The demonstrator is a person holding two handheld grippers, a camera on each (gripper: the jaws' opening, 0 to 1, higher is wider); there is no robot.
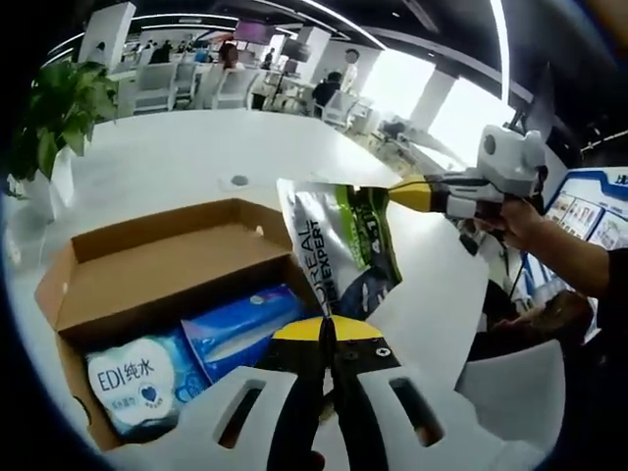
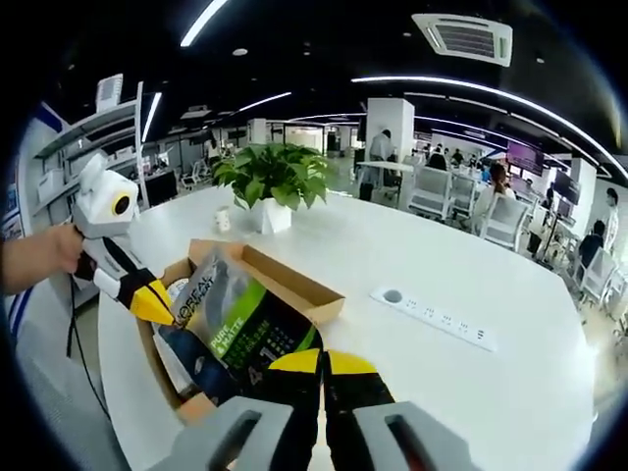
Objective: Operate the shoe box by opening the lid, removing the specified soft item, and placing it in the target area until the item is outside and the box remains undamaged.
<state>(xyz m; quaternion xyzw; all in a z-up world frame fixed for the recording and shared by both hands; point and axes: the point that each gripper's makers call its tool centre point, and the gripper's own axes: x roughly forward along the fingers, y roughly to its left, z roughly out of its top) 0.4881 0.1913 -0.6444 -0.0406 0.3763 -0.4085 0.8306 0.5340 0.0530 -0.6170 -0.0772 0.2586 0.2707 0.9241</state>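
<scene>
The open cardboard shoe box sits on the white table, its lid flap folded back. A soft silver, green and black L'Oreal pouch hangs in the air above the box's near end, stretched between both grippers. My left gripper is shut on one edge of it. My right gripper is shut on the opposite corner. Inside the box lie a white and blue wipes pack and a blue pack.
A potted plant stands on the white round table behind the box. A power strip is set into the tabletop. Chairs and people fill the office beyond. A person's hand holds the right gripper.
</scene>
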